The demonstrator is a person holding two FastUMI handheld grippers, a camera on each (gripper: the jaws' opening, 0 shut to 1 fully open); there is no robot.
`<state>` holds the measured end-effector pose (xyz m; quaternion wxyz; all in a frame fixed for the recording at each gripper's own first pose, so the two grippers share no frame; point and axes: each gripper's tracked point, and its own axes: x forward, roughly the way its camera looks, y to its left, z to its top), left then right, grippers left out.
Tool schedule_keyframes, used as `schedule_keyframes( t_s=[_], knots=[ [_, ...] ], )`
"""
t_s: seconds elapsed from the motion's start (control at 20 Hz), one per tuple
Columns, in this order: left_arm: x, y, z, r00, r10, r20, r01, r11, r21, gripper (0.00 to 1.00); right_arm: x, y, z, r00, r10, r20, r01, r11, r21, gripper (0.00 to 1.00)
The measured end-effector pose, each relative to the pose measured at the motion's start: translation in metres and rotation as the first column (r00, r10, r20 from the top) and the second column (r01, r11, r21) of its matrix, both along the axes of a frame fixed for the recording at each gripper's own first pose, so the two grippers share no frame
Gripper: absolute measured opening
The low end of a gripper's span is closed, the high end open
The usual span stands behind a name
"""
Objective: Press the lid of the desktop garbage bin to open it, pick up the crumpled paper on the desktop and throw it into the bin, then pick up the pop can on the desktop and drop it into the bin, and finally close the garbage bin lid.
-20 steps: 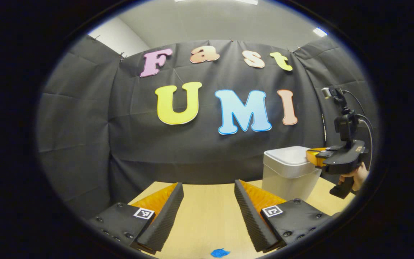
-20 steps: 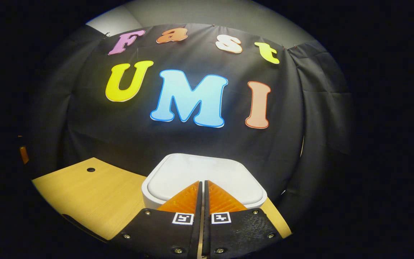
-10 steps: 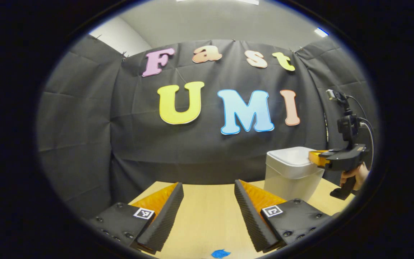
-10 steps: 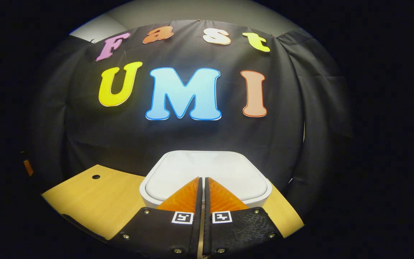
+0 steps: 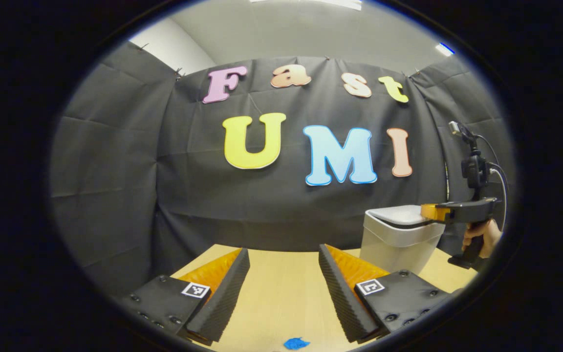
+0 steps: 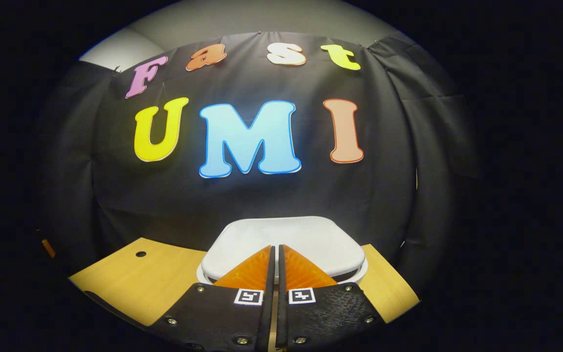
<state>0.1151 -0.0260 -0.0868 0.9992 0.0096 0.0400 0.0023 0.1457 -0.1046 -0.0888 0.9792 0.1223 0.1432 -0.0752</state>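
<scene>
Light wooden tabletop (image 5: pixel 281 293), lower centre of left gripper view. White square plastic desktop bin (image 5: pixel 394 239) at lower right there; its white lid (image 6: pixel 281 239) has popped up off the rim at the near edge since 0.5 s ago, so the press looks registered. Right gripper (image 6: pixel 276 256): fingers closed together, empty, tips at lid's near edge. Left gripper (image 5: pixel 284 281): spread wide, empty, over the table. Small blue scrap (image 5: pixel 296 343) at bottom edge. Next: paper.

right gripper (image 6: pixel 276 250) fingers pressed together, tips over white bin lid (image 6: pixel 311 237).
</scene>
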Motion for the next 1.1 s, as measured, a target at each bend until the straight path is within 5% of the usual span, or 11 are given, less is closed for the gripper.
schedule_keyframes(
  t_s=[0.3,0.85,1.1],
  knots=[
    [-0.011,0.001,0.005,1.0,0.011,0.01,-0.011,1.0,-0.009,0.95,-0.003,-0.009,0.051,0.994,-0.01,0.109,0.022,0.994,-0.106,0.05],
    [-0.024,0.009,0.001,1.0,0.001,0.014,-0.001,1.0,-0.003,0.91,-0.039,0.005,0.053,0.994,-0.003,0.108,0.014,0.995,-0.101,0.05],
    [-0.03,0.009,-0.004,1.0,-0.008,0.003,0.008,1.0,-0.006,0.95,-0.064,0.028,0.039,0.997,0.034,0.074,-0.031,0.999,-0.042,0.16]
  ],
)
